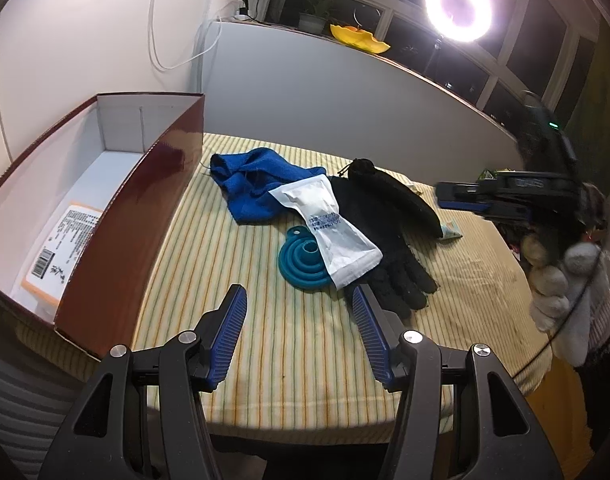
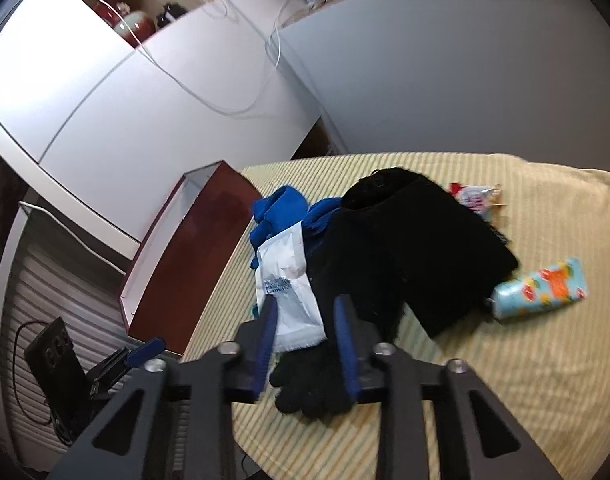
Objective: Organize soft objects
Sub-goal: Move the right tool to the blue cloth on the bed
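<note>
A blue cloth [image 1: 251, 182], a white soft packet [image 1: 329, 226], a black glove [image 1: 389, 232] and a teal collapsible funnel [image 1: 303, 262] lie piled on the striped tablecloth [image 1: 265, 340]. My left gripper [image 1: 301, 308] is open and empty, low over the cloth just in front of the funnel. My right gripper [image 2: 307, 320] is open and empty, above the white packet [image 2: 289, 292] and the black glove [image 2: 405, 256]; it also shows at the right in the left wrist view [image 1: 461, 196]. The blue cloth [image 2: 283, 210] lies behind the packet.
An open dark-red box [image 1: 145, 216] with a white inside stands at the table's left edge, holding a labelled packet [image 1: 63, 244]. A colourful tube [image 2: 545, 286] and a snack wrapper [image 2: 475, 196] lie right of the glove. A grey wall runs behind the table.
</note>
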